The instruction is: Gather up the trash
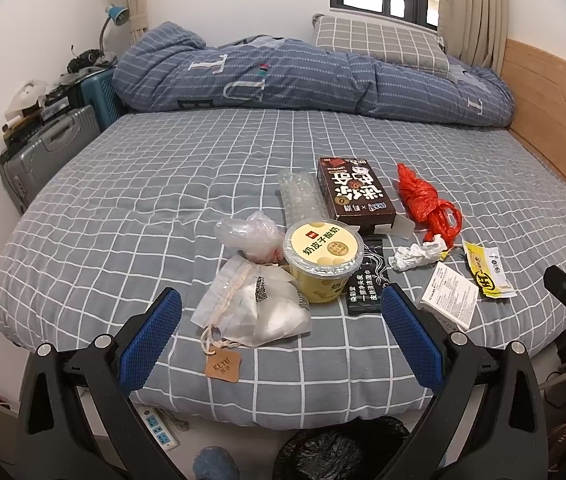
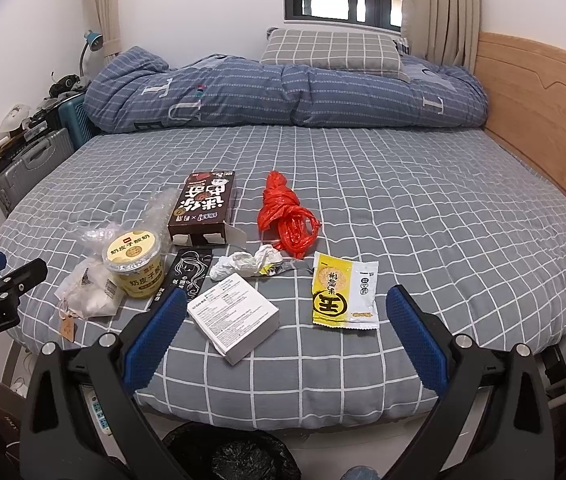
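Both my claws are spread wide and holding nothing — left claw (image 1: 283, 328) faces the drawstring pouch (image 1: 257, 306) and the yellow yogurt cup (image 1: 323, 262), right claw (image 2: 289, 330) brackets the white box (image 2: 233, 316) and the yellow snack wrapper (image 2: 343, 294). Trash lies scattered on the bed (image 2: 423, 208) — brown carton (image 2: 203, 208), red bag (image 2: 287, 216), crumpled tissue (image 2: 247, 264). The black-lined bin (image 2: 231, 456) sits below the bed's edge.

Left gripper (image 1: 281, 322) open — trash on bed (image 1: 123, 200)
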`<state>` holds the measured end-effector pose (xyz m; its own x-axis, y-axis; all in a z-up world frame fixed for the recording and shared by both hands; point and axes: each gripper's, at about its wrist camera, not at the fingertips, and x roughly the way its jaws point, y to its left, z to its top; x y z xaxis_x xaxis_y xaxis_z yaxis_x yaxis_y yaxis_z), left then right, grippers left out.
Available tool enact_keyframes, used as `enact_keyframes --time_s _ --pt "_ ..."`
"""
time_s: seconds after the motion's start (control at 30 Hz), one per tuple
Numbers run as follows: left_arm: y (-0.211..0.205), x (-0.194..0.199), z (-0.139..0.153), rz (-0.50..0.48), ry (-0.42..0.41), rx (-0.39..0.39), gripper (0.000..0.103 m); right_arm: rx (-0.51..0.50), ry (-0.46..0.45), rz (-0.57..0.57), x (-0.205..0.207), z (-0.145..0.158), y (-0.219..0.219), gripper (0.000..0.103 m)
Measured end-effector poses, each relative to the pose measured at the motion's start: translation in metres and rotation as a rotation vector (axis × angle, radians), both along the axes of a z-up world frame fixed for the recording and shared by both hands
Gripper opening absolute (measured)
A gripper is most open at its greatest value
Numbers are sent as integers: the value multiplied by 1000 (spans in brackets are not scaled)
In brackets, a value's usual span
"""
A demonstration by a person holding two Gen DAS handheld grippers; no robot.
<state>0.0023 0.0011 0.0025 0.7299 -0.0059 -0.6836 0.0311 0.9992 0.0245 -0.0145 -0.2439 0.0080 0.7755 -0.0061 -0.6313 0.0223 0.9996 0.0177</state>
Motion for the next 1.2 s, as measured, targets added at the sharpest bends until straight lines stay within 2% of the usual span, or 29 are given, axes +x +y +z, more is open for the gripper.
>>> enact_keyframes --time_s 0.67,1.0,1.2 --pt "-4 1 -2 -4 8 -2 97 -1 -1 7 1 0 -1 96" --pt "-20 50 -31 -20 60 27 97 -37 58 -62 48 -20 -31 96" --pt "-34 80 -59 -35 120 38 97 -25 146 -101 80 -49 -54 96"
